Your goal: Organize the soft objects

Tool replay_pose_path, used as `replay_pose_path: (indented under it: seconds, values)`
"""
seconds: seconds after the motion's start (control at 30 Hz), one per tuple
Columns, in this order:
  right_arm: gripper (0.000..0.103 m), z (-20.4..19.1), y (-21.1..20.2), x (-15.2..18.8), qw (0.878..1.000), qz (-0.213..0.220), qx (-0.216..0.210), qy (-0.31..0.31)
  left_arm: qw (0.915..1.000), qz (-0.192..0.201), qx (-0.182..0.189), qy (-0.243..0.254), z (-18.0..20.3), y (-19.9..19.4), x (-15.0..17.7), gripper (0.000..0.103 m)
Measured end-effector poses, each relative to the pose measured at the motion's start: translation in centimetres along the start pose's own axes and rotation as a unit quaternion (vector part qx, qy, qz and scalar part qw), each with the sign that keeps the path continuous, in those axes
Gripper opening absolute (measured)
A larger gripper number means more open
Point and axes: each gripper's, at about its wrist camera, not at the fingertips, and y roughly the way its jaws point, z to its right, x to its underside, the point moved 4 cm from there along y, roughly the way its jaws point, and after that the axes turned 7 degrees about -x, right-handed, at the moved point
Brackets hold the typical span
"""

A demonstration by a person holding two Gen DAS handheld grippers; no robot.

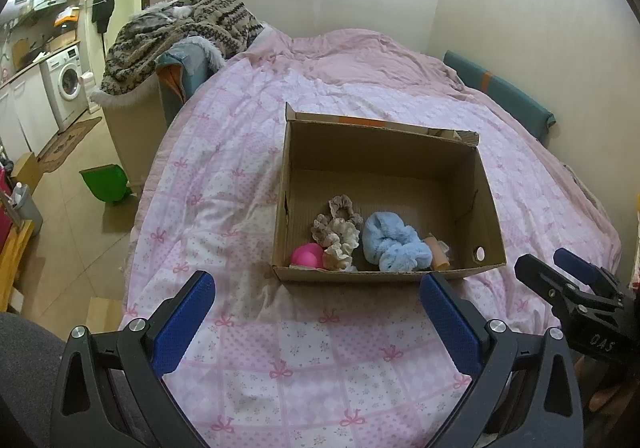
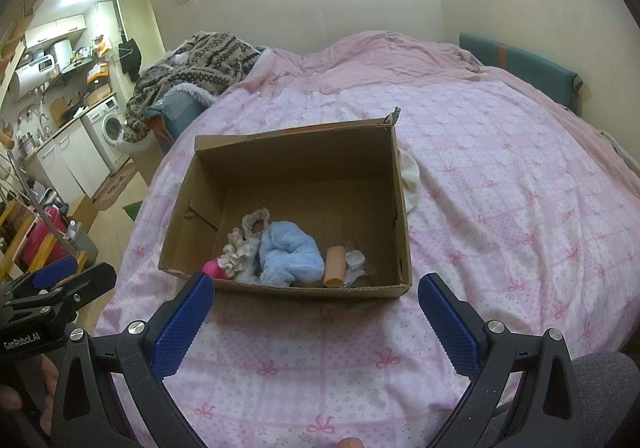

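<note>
An open cardboard box (image 1: 486, 208) (image 2: 402, 208) stands on the pink bed. Along its near wall lie a pink ball (image 1: 306, 255) (image 2: 214, 269), beige and cream scrunchies (image 1: 340, 232) (image 2: 242, 248), a fluffy light-blue scrunchie (image 1: 394, 242) (image 2: 290, 253), a tan cylinder (image 1: 437, 254) (image 2: 335, 266) and a clear crumpled wrapper (image 2: 355, 262). My left gripper (image 1: 316, 296) is open and empty, just short of the box's near wall. My right gripper (image 2: 316, 294) is open and empty at the same wall. A white soft item (image 2: 412, 180) lies on the bed behind the box's right wall.
The pink patterned quilt (image 1: 304, 360) (image 2: 500, 188) covers the bed. A knitted blanket heap (image 1: 176, 36) (image 2: 192, 64) lies at the far left. A green bin (image 1: 106, 182) stands on the floor left of the bed. A washing machine (image 1: 66, 82) is beyond.
</note>
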Motion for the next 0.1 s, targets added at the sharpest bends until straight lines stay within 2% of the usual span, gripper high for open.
replay_pose_path:
  seconds: [0.1]
  values:
    - [0.103, 0.04, 0.02, 0.06, 1.0, 0.0, 0.0, -0.001, 1.0, 0.001, -0.006, 0.003, 0.16, -0.01, 0.17, 0.102]
